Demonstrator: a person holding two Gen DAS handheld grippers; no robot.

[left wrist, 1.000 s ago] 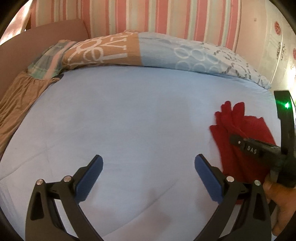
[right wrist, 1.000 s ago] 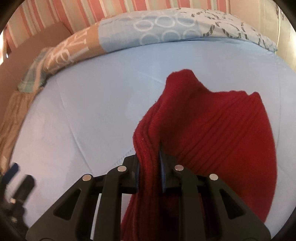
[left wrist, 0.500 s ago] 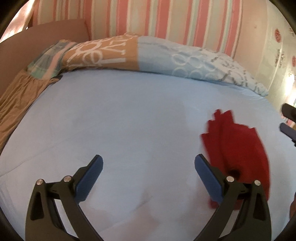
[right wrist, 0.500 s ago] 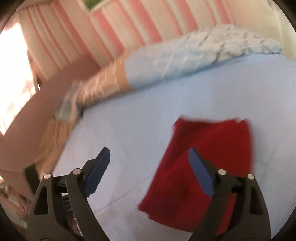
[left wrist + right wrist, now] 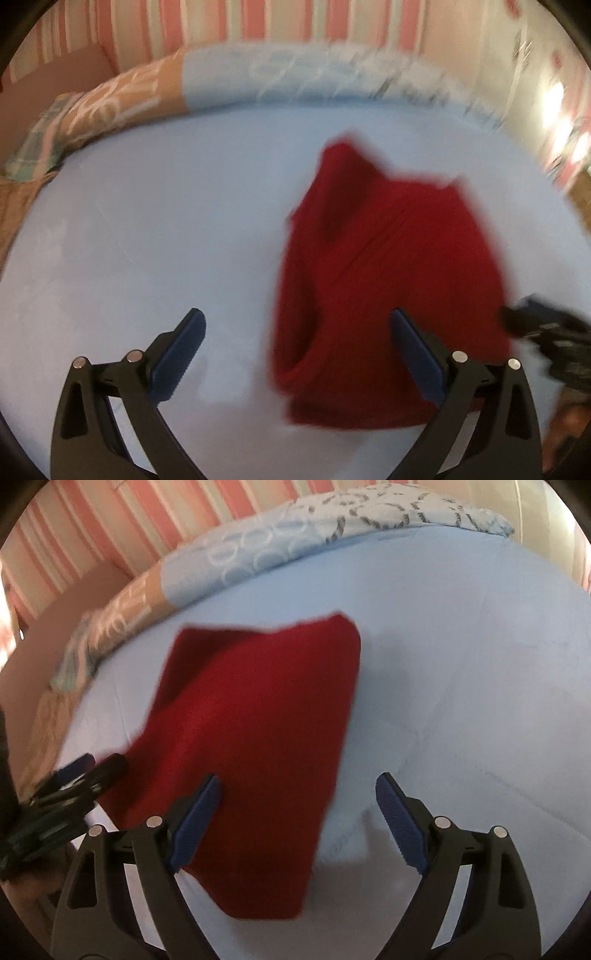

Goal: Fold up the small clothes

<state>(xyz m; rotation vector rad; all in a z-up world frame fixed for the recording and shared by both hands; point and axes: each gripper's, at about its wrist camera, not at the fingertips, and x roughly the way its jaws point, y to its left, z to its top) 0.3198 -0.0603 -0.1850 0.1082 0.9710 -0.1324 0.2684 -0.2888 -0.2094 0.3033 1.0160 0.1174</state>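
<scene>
The red cloth (image 5: 388,280) is lying folded on the blue sheet (image 5: 147,240), clear of both tools. The left gripper (image 5: 297,354) is standing wide apart, holding nothing; its right finger is overlapping the cloth's near edge in view, contact not determinable. The right gripper (image 5: 297,816) is likewise spread wide and holding nothing, with its left finger showing over the cloth (image 5: 258,738). A patterned blanket (image 5: 295,546) is lying along the far edge of the sheet (image 5: 461,664). Both views are showing motion blur.
</scene>
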